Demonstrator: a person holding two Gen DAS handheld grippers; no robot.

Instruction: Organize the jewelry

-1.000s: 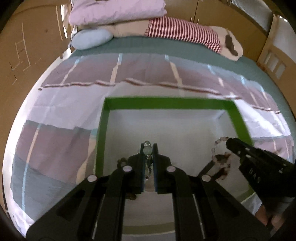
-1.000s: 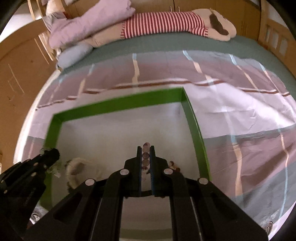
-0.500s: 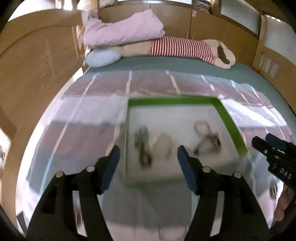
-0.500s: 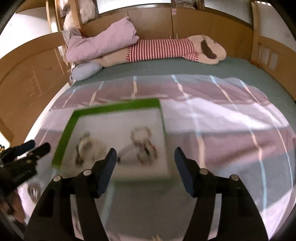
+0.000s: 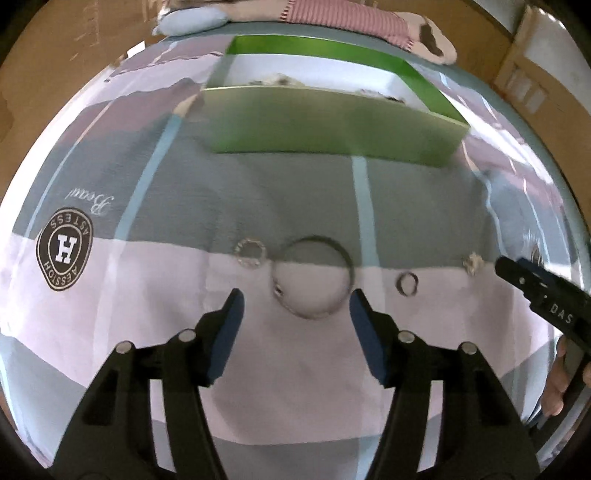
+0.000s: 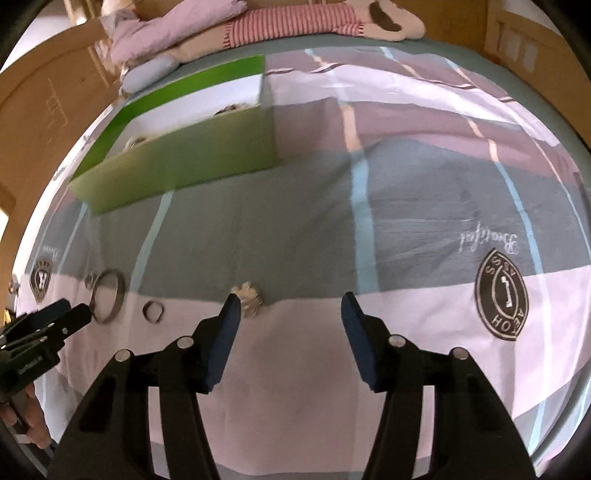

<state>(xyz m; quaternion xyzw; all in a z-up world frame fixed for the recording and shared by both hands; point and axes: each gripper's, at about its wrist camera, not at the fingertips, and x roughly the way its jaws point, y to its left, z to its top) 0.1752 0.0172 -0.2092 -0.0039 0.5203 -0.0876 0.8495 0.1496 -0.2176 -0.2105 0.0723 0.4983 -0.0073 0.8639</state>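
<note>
My left gripper [image 5: 295,304] is open and empty, low over the bedsheet. A large metal bangle [image 5: 313,276] lies just ahead, between its fingertips. A beaded ring [image 5: 251,252] lies left of the bangle and a small ring [image 5: 406,283] right of it. My right gripper [image 6: 291,308] is open and empty. A sparkly brooch-like piece [image 6: 249,296] lies on the sheet beside its left fingertip. The bangle [image 6: 108,301] and small ring [image 6: 152,311] show at its left. The green box [image 5: 332,125] stands farther back with jewelry inside.
The box [image 6: 177,147] sits on a striped bedsheet with round logo patches [image 5: 64,249]. A striped plush toy [image 6: 288,18] and pillows lie at the headboard. Wooden bed walls rise on both sides.
Both grippers released jewelry in the box, opened, and pulled back toward me. They now hover low over loose pieces on the sheet in front of the box.
</note>
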